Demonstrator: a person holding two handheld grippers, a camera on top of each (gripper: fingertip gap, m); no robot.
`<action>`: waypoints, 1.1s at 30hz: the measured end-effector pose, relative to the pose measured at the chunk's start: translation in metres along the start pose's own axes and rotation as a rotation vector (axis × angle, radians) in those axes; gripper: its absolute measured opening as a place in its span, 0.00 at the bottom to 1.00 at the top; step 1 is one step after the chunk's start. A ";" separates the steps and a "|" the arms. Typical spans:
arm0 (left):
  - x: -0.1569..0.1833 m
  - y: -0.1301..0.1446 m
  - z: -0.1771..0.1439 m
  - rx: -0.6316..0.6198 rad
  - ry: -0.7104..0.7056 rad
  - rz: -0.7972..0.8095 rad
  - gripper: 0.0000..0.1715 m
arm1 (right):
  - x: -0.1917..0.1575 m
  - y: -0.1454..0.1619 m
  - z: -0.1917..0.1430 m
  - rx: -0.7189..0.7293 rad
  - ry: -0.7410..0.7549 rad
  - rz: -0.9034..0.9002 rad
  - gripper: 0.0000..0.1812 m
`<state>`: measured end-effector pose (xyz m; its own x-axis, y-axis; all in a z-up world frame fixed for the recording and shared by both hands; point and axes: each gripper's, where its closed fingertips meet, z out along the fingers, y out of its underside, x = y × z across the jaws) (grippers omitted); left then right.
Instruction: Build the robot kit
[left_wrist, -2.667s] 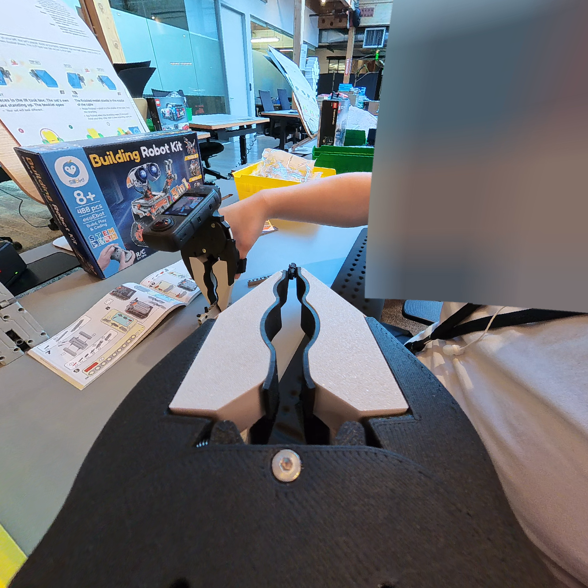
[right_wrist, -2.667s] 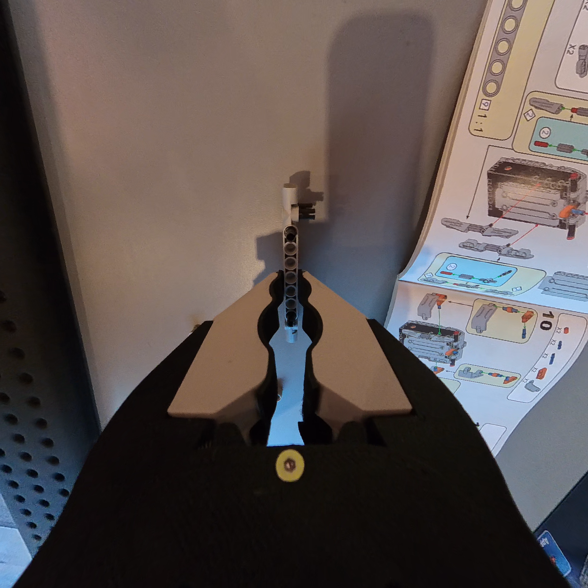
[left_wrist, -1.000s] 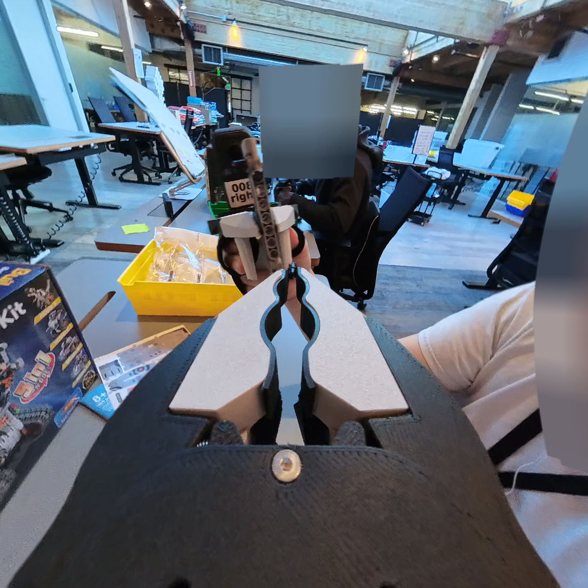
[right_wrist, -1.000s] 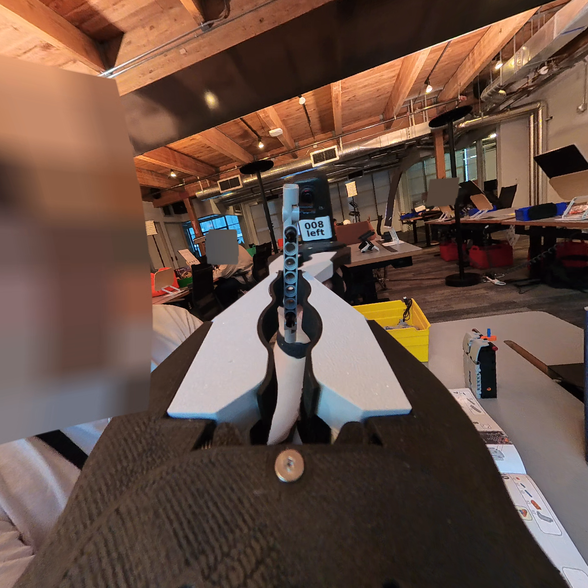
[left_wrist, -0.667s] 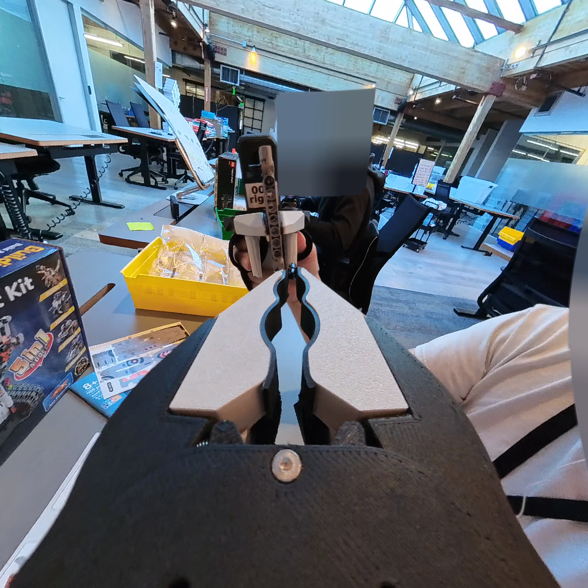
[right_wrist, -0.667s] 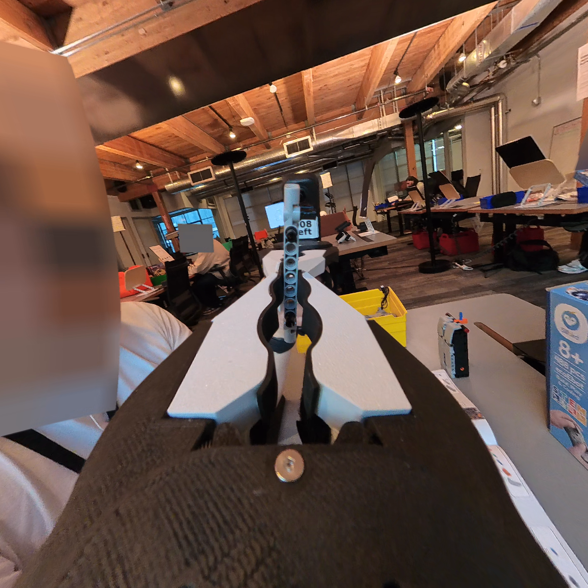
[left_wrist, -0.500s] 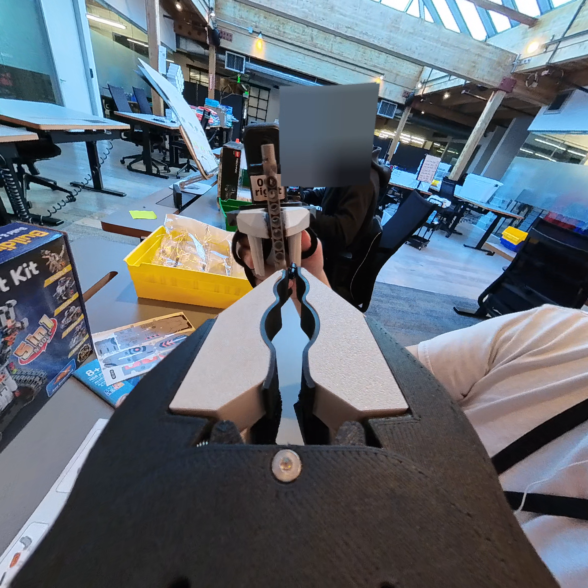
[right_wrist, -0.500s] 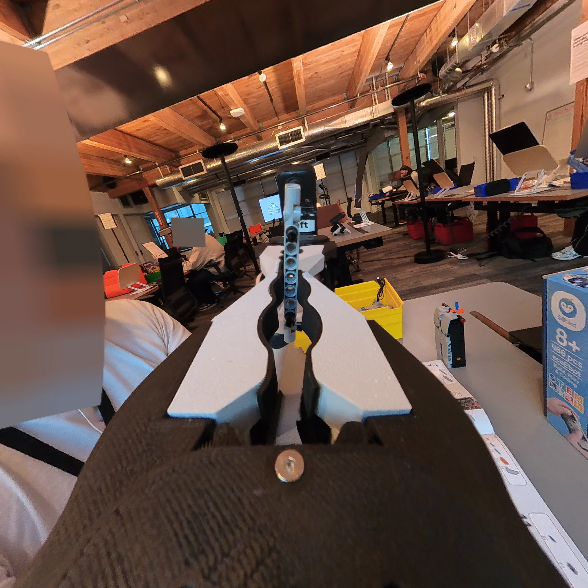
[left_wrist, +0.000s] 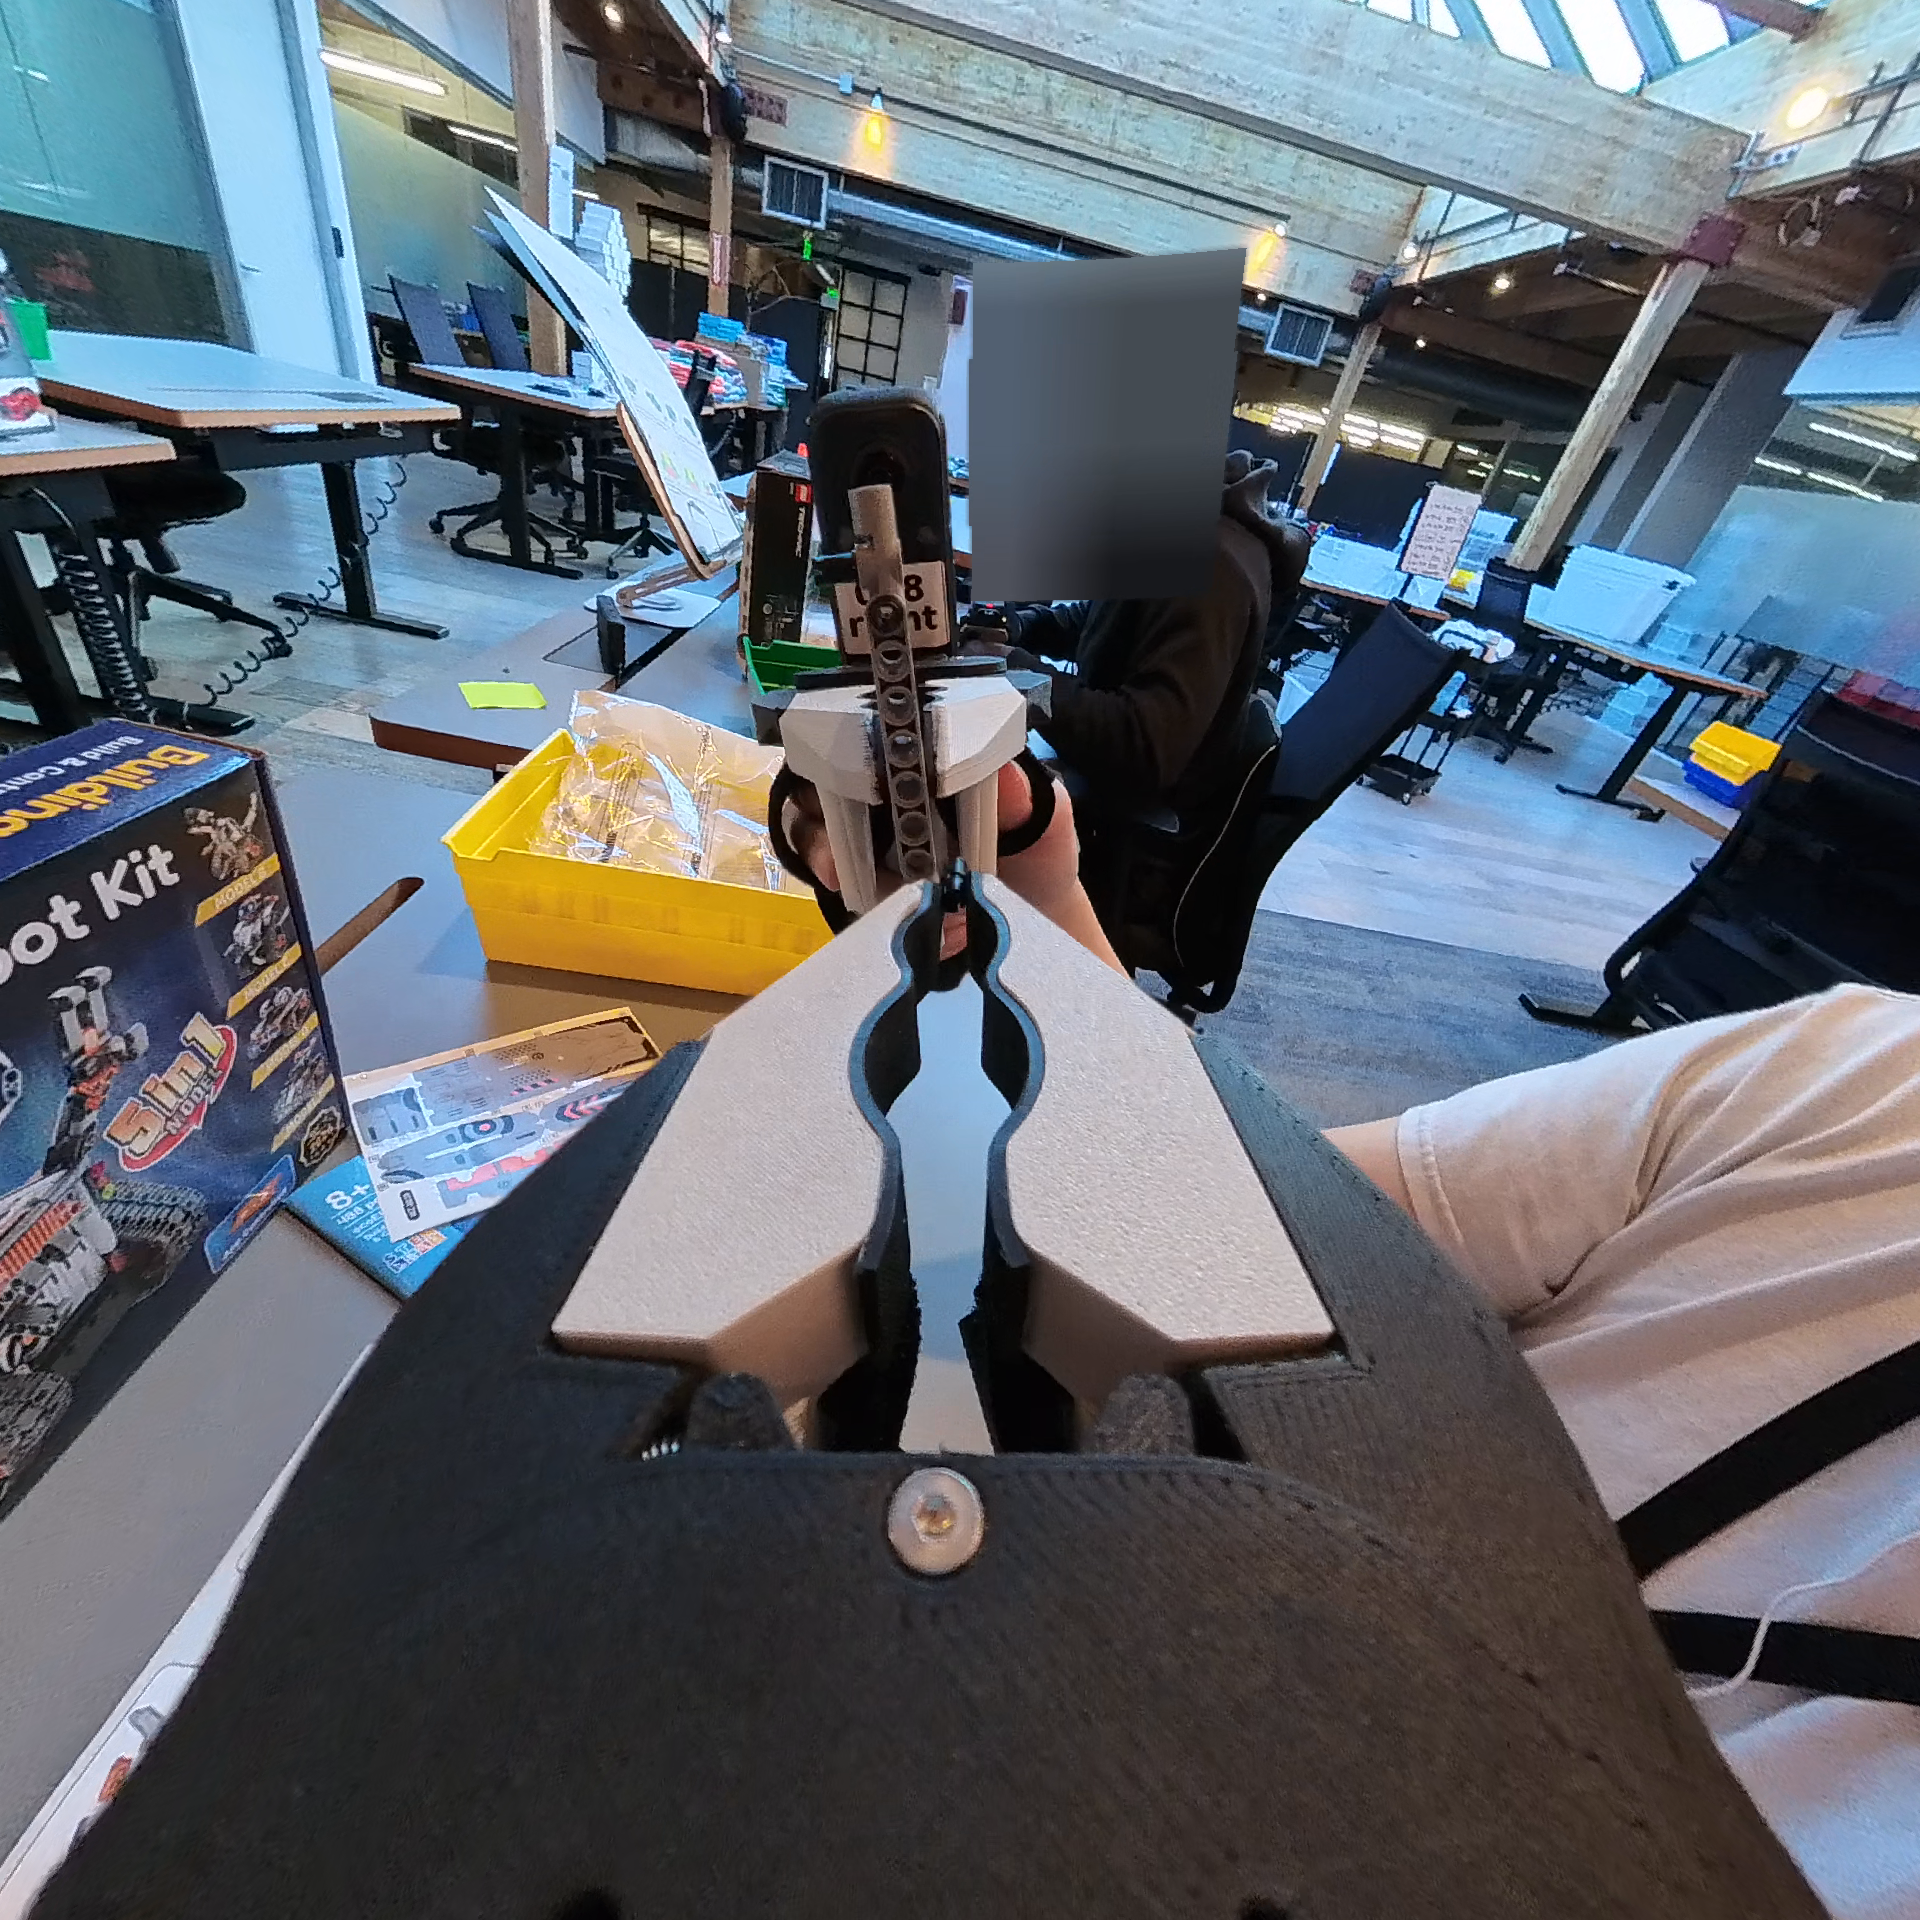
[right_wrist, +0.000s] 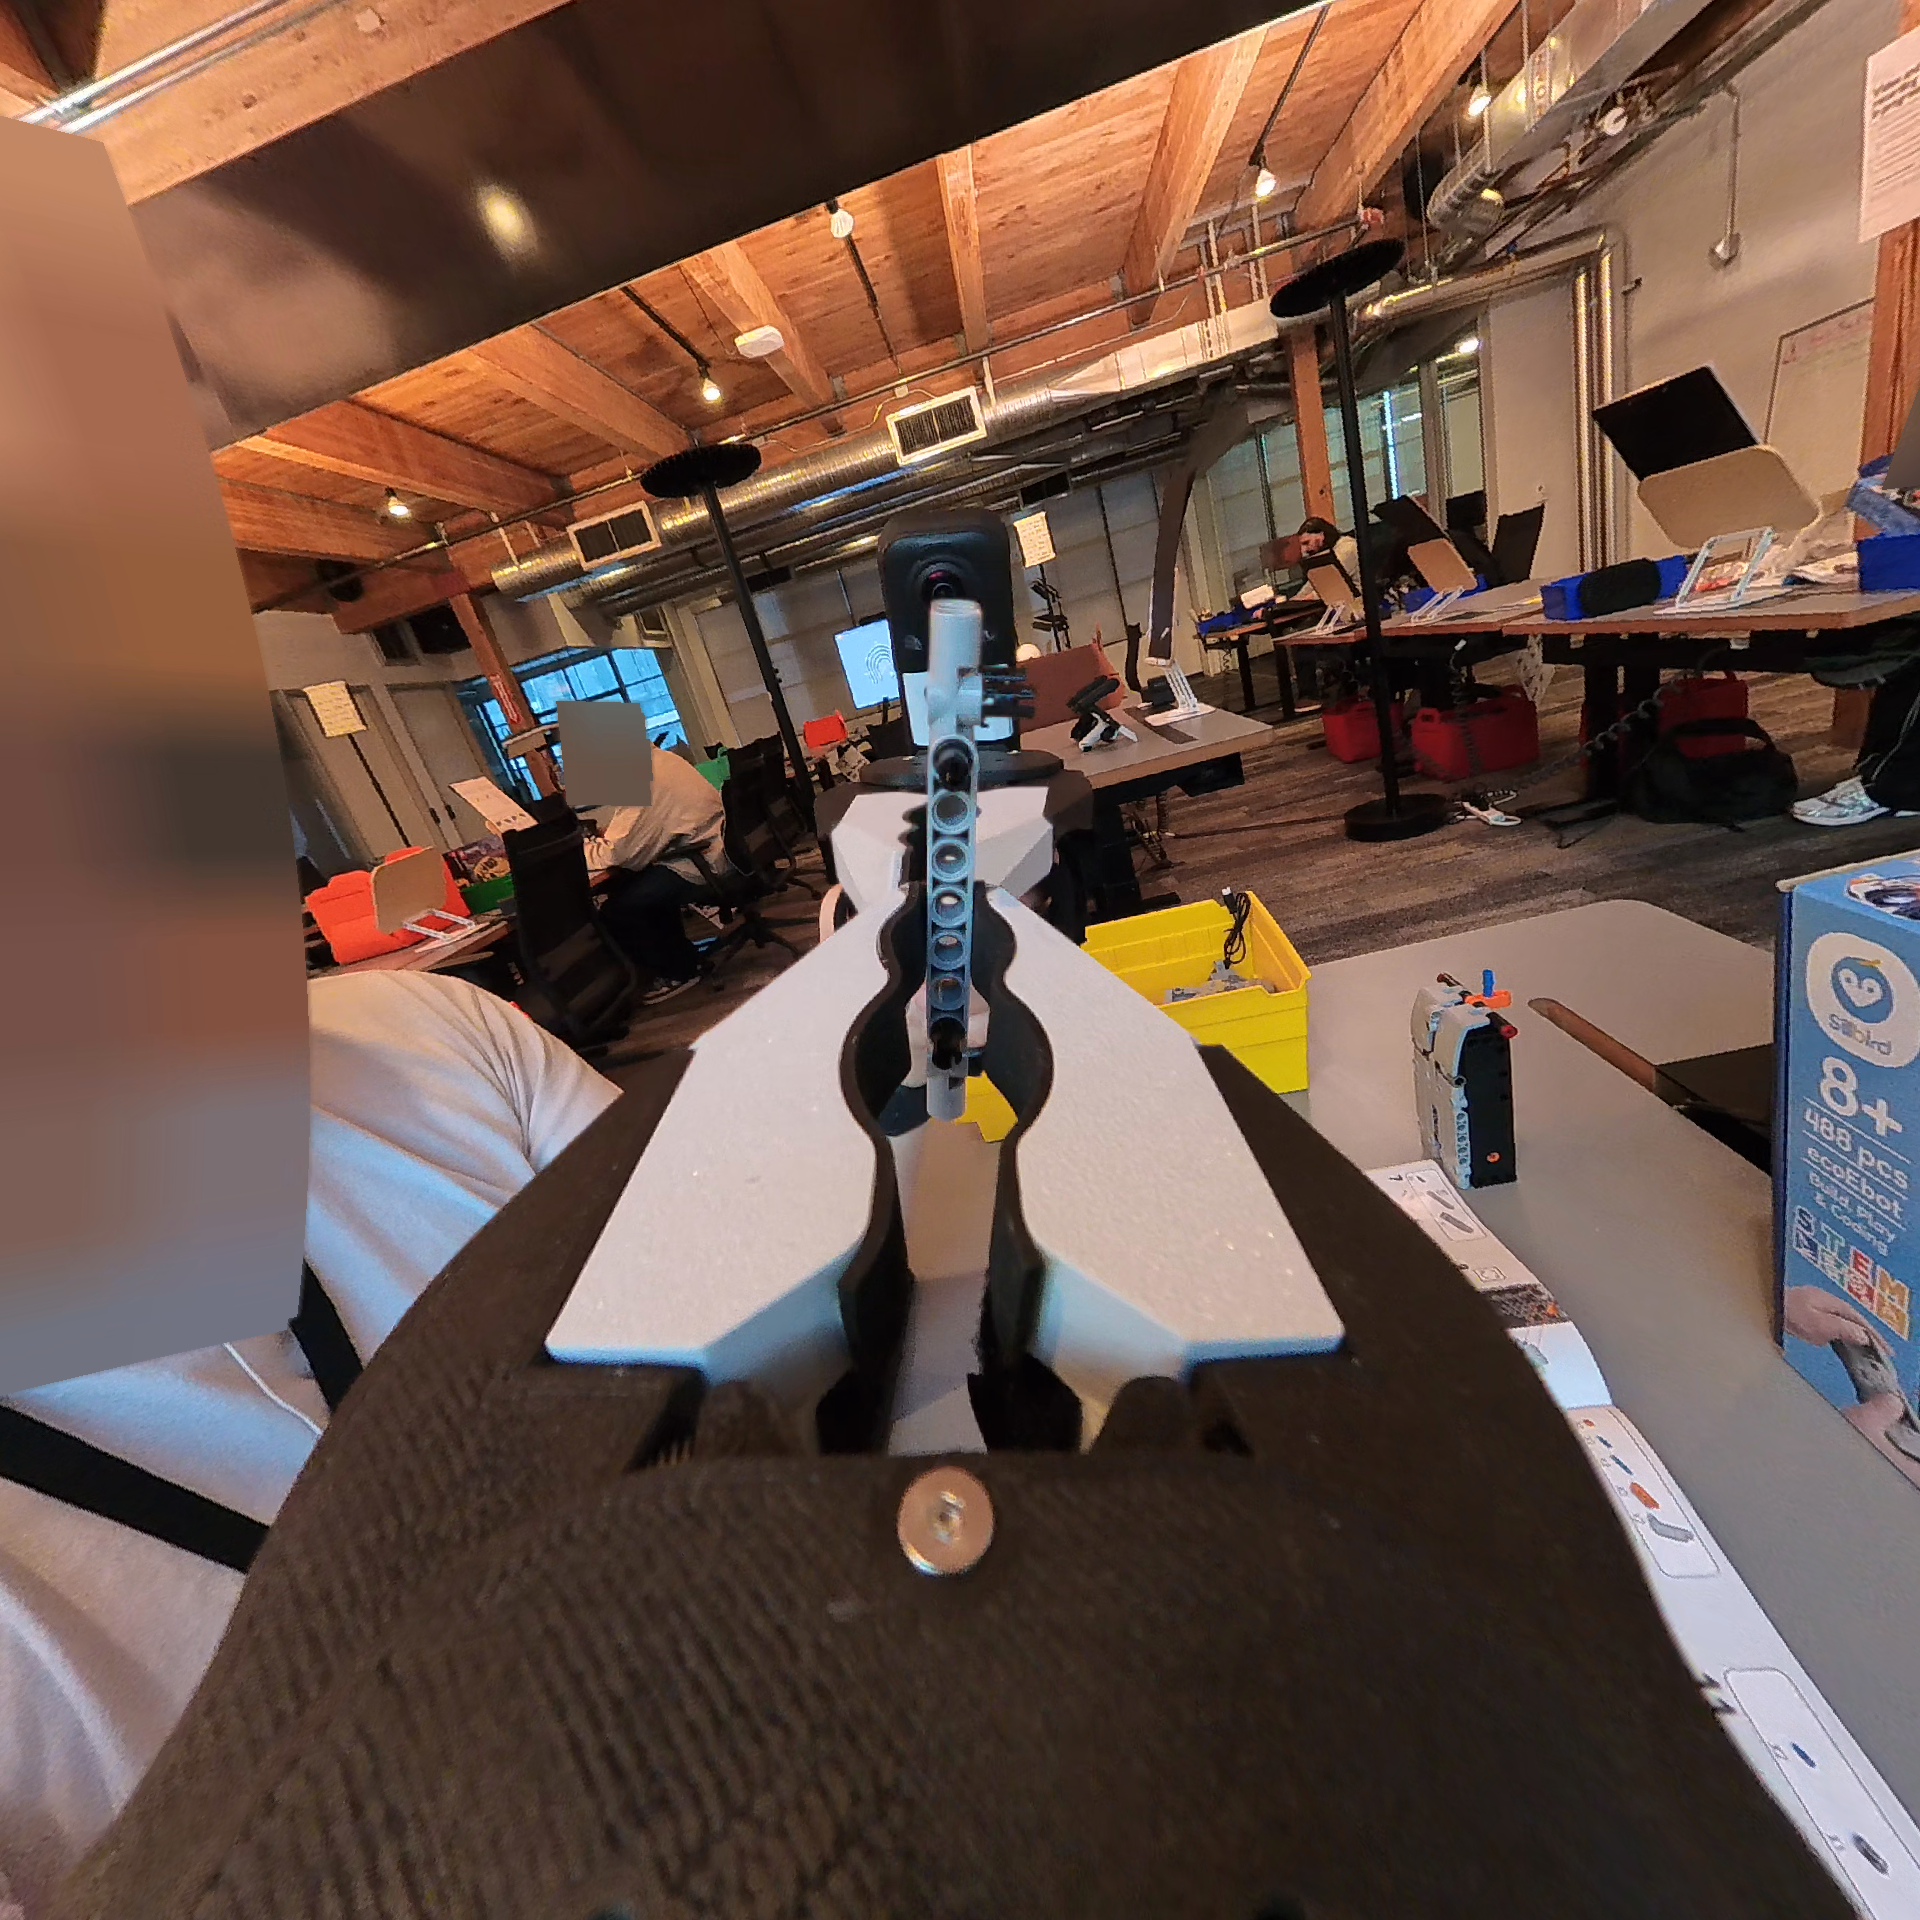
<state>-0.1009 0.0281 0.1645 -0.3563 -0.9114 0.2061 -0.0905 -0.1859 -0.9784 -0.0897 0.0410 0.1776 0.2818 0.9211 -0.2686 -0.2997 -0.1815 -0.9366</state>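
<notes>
My right gripper (right_wrist: 948, 906) is shut on a grey beam with a row of holes (right_wrist: 950, 883). The beam stands upright, with a white connector and black pins at its top. My left gripper (left_wrist: 954, 883) is shut on a small black pin (left_wrist: 953, 871) at its tips. The two grippers face each other in the air above the table. In the left wrist view the right gripper (left_wrist: 902, 831) holds the beam (left_wrist: 896, 707) just beyond the pin. In the right wrist view the left gripper (right_wrist: 940, 831) sits behind the beam, mostly hidden.
A yellow bin of bagged parts (left_wrist: 623, 914), a blue kit box (left_wrist: 135, 987) and a booklet (left_wrist: 488, 1112) lie on the grey table (left_wrist: 416, 997). A grey and black motor block (right_wrist: 1460, 1081) stands by an instruction sheet (right_wrist: 1662, 1558). The person's white shirt (left_wrist: 1662, 1195) is close by. Both grippers' tips are close together, under 4 cm apart.
Both grippers rose from the table and turned to face each other, the right one carrying the beam. Over the last second they drew closer, and the beam lined up with the left tips.
</notes>
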 end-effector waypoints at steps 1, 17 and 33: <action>0.000 0.001 0.000 -0.004 0.003 -0.001 0.01 | 0.000 0.001 0.001 -0.002 -0.002 0.000 0.03; 0.004 0.001 0.001 -0.013 0.009 0.001 0.01 | -0.011 0.001 0.005 0.004 -0.069 0.013 0.03; -0.004 -0.006 -0.011 0.012 -0.076 0.018 0.01 | -0.002 -0.004 0.018 0.044 0.043 -0.064 0.03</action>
<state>-0.1091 0.0373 0.1697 -0.2859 -0.9397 0.1875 -0.0734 -0.1736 -0.9821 -0.1051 0.0464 0.1859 0.3405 0.9145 -0.2185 -0.3189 -0.1063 -0.9418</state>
